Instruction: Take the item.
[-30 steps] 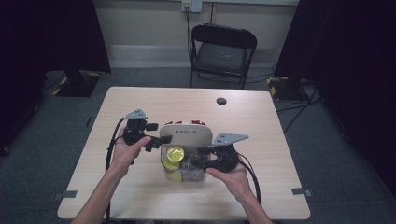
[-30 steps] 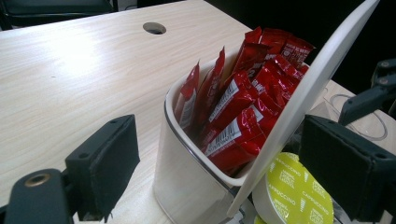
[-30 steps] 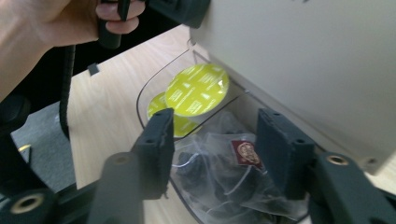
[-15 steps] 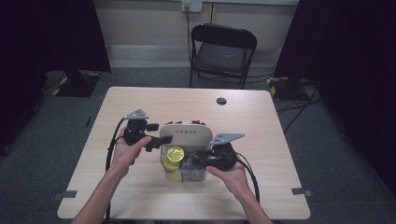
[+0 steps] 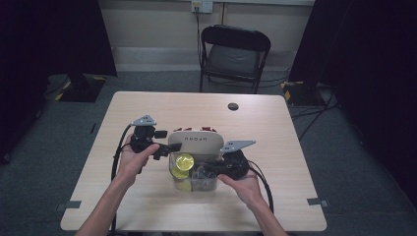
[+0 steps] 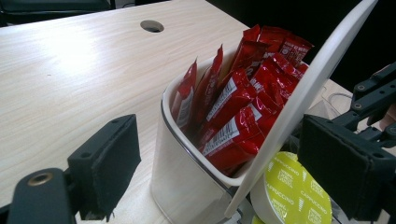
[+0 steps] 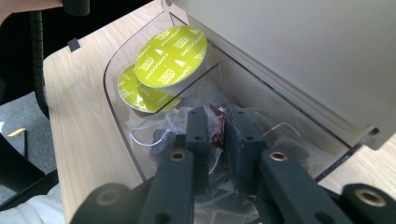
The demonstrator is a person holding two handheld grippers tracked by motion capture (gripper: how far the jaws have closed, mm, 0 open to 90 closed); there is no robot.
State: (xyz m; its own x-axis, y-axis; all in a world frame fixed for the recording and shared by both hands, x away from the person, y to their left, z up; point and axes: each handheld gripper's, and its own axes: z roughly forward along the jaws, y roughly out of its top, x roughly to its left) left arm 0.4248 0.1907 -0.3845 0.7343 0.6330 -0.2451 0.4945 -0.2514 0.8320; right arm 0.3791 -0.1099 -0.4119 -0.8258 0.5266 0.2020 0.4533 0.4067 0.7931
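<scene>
From the high view, a white organizer with a clear plastic front tray (image 5: 194, 147) sits near the middle of the pale wooden table (image 5: 275, 147). The left gripper (image 5: 160, 150) is at the organizer's left end, and the right gripper (image 5: 206, 170) reaches into the clear tray from the organizer's right-front side. A yellow-green capsule lid (image 5: 184, 161) shows in the tray's left part. A black folding chair (image 5: 235, 55) stands beyond the table, behind the organizer.

In the left gripper view, the jaws stand wide apart, one on each side of the organizer's rounded white end, not touching it. Red foil sachets (image 6: 238, 100) stand upright in its back compartment (packed close together).

In the right gripper view, the jaws are pinched nearly together on a clear-wrapped tea bag (image 7: 217, 128) in the tray's right compartment, among other clear wrappers. Two yellow-green capsules lie in the neighbouring compartment, the upper capsule (image 7: 170, 56) leaning over the lower capsule (image 7: 133, 93).
</scene>
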